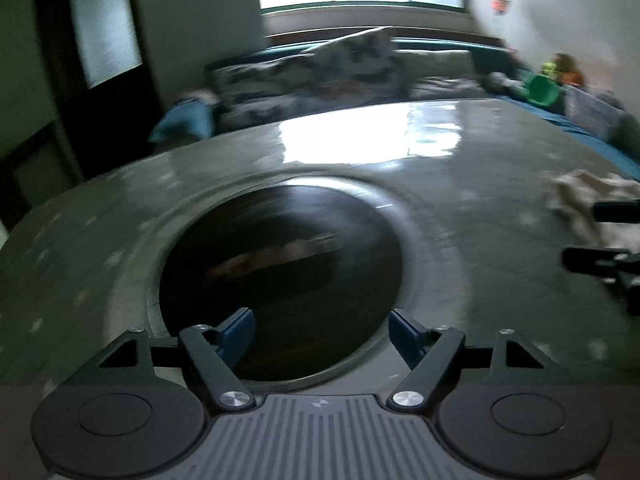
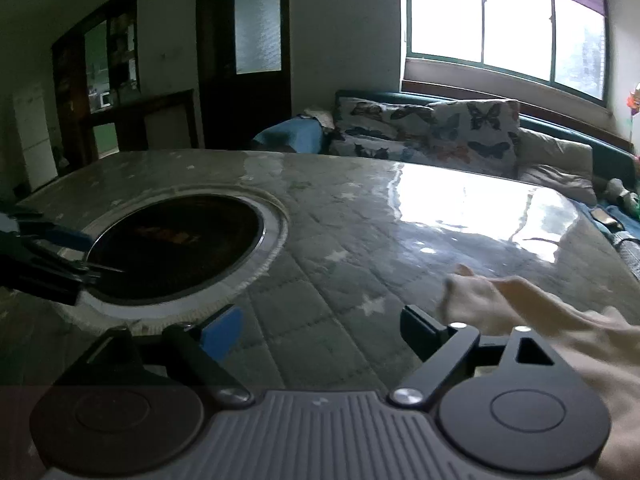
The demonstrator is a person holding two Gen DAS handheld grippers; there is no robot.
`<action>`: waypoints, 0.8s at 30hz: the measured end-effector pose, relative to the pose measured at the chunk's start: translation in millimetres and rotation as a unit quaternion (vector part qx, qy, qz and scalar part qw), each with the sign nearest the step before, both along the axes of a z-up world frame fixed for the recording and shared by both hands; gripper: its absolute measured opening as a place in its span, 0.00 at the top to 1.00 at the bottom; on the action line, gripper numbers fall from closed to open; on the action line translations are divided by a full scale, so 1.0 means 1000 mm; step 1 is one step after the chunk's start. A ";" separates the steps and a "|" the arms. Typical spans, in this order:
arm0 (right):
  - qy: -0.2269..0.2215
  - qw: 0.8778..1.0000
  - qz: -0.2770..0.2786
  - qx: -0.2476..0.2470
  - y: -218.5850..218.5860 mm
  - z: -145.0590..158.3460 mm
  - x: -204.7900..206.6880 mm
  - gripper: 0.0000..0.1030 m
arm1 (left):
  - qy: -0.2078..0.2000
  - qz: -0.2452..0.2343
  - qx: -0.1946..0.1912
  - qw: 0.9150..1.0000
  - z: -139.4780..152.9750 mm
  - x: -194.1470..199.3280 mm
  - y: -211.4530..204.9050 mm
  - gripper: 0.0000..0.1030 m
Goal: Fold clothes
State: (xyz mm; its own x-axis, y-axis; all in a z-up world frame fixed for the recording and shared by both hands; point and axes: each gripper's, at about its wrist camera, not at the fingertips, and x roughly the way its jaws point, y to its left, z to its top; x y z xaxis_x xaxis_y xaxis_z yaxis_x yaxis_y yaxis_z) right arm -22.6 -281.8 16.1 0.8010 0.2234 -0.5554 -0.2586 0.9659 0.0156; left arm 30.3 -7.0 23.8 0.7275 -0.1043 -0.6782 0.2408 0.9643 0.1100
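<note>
Hovering wide open and empty over the quilted table (image 2: 320, 240), the left gripper (image 1: 322, 334) and right gripper (image 2: 322, 330) seem ready to reach for the cream garment (image 2: 560, 320) — apparently crumpled, lying just right of the right one.

open left claw (image 1: 322, 330) above dark round plate (image 1: 280, 280), cream garment (image 1: 588, 196) right

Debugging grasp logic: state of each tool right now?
Left tool: open, empty, over the dark round inset.
Right tool: open, empty; cream garment beside it.
</note>
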 end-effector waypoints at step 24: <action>0.052 0.999 -0.009 -0.013 0.027 -0.031 0.062 0.00 | -0.029 0.162 -0.005 0.986 -0.023 0.021 0.102 0.00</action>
State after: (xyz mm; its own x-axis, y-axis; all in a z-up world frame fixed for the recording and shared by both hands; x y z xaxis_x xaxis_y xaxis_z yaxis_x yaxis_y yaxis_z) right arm 39.1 -254.7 -15.3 0.7423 0.1933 -0.6416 -0.2394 0.9708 0.0155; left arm 51.7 95.0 1.1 0.7616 0.1341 -0.6340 -0.0877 0.9907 0.1042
